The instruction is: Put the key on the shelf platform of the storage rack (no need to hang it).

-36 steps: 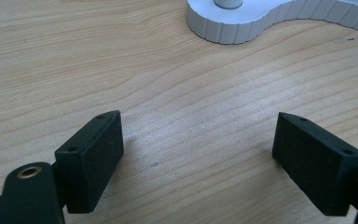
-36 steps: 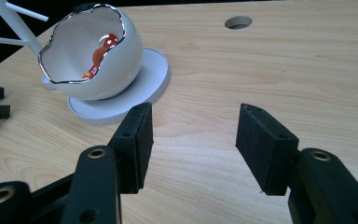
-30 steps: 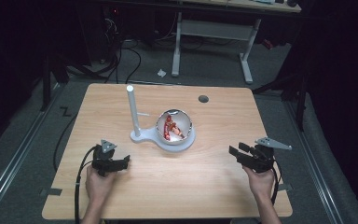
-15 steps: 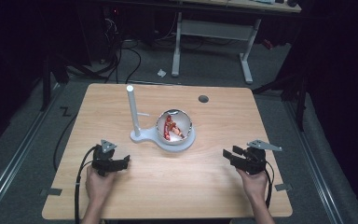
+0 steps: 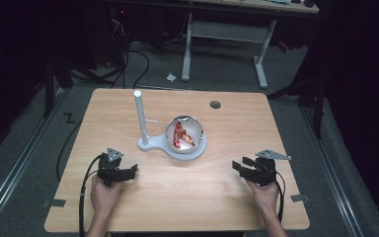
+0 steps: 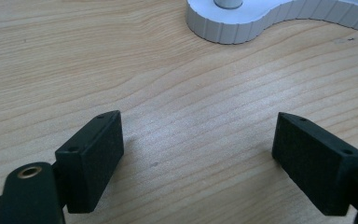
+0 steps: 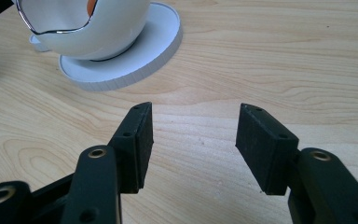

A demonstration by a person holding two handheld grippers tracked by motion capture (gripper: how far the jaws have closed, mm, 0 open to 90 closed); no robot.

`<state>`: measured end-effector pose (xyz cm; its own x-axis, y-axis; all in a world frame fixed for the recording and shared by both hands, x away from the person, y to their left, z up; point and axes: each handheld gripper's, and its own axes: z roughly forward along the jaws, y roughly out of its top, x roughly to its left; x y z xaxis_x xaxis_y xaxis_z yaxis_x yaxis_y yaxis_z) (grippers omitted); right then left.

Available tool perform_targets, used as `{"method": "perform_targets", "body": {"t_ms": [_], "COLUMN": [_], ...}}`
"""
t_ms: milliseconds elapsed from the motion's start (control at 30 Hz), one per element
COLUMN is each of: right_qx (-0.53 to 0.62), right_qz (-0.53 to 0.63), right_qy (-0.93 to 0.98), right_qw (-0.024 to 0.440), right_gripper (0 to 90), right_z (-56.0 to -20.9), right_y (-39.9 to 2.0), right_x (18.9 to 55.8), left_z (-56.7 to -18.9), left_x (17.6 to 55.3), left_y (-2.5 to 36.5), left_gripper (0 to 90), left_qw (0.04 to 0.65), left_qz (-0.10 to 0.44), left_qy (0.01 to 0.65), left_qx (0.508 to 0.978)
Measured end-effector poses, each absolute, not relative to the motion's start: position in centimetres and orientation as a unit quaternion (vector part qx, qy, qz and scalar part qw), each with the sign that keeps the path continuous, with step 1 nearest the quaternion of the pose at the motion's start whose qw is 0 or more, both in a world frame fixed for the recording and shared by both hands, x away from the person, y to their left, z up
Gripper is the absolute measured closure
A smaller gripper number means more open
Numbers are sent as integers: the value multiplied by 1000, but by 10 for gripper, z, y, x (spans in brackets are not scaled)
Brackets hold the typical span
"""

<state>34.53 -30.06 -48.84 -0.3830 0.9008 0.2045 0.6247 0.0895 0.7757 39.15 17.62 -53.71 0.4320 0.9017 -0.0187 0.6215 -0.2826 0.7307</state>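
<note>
Two grippers sit low over a pale wooden table (image 5: 177, 197), one in each of the person's hands, both toward the six o'clock edge. The left gripper (image 5: 128, 172) is down at about seven o'clock from the table's middle, its jaws spread wide with nothing but bare wood grain between them, as the left gripper view (image 6: 198, 158) makes plain. The right gripper (image 5: 240, 166) is over at about four o'clock, its jaws parted as well, somewhat less widely, with only tabletop between them in the right gripper view (image 7: 193, 144). The left hand (image 5: 104, 195) and right hand (image 5: 265, 193) come in from the near edge, a black cable trailing back from each tool.

Near the centre of the table stands a white bowl (image 5: 184, 133) with a thin metallic rim, holding something red and orange that I cannot make out. It rests on the round end of a flat white base (image 5: 150, 145); from the smaller end of that base, at nine o'clock of the bowl, a white post (image 5: 140, 116) rises upright. The bowl lies well apart from both grippers, at roughly one o'clock from the left one and eleven o'clock from the right one. A small dark round hole (image 5: 215, 104) marks the tabletop toward twelve o'clock. Beyond the table, on the dim grey floor, stand the white legs of another desk (image 5: 224, 32).
</note>
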Motion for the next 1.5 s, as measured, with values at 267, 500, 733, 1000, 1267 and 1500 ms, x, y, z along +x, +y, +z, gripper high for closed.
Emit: {"method": "perform_targets", "body": {"t_ms": [267,500,733,1000,1267,1500], "right_qx": [531,530,533,534,535,530], "right_qz": [410,404,391,369,343,329], "right_qy": [722,725,728,736,744,749], "right_qw": [169,175,182,194,207,222], "right_gripper": [463,460,458,455,441,428], "right_z": [-496,-502,-509,-517,-526,-530], "right_y": [-296,-292,-291,-287,-283,-281], "right_x": [348,351,354,359,361,362], "left_z": [-537,-537,-537,-537,-537,-537], "left_x": [392,391,391,391,391,391], "left_y": [176,176,176,176,176,176], "left_gripper": [170,170,170,170,170,170], "left_qw": [342,341,341,342,342,342], "left_qz": [205,205,205,205,205,205], "left_qy": [492,492,492,492,492,492], "left_qx": [774,774,774,774,774,774]}}
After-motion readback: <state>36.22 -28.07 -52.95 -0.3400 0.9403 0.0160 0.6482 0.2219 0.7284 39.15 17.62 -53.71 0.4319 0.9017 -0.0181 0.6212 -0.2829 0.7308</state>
